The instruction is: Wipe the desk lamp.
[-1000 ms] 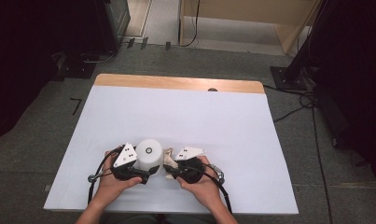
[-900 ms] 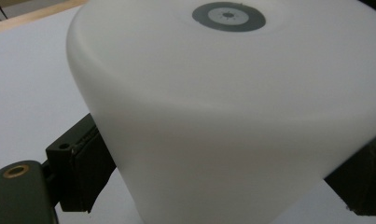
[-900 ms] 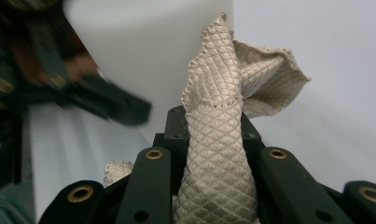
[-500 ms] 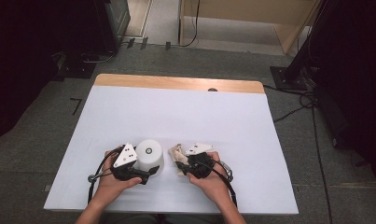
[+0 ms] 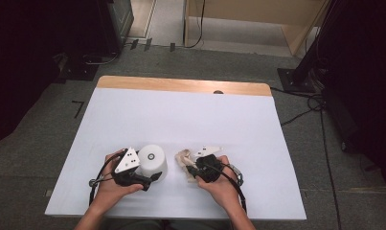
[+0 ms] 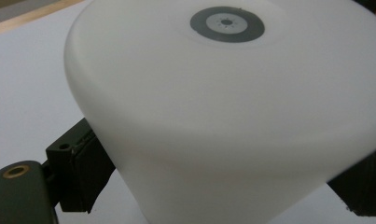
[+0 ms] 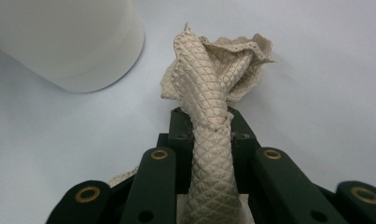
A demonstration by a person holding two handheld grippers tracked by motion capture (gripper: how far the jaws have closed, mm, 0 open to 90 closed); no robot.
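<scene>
Cloth sits pinched between your right gripper's just-closed jaws, just beside the cup; your left gripper clamps that cup's sides.

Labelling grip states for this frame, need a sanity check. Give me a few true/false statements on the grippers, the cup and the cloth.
1. The left gripper is closed on the white cup. True: its jaws press the cup's sides in the left gripper view.
2. The cup stands mouth up. False: it is upside down, base with a grey ring on top.
3. The right gripper holds a beige cloth. True: the quilted cloth is bunched and pinched between its jaws.
4. The cloth is stuffed inside the cup. False: it lies on the table, beside the cup and apart from it.
5. The cloth is spread flat. False: it is crumpled.
</scene>
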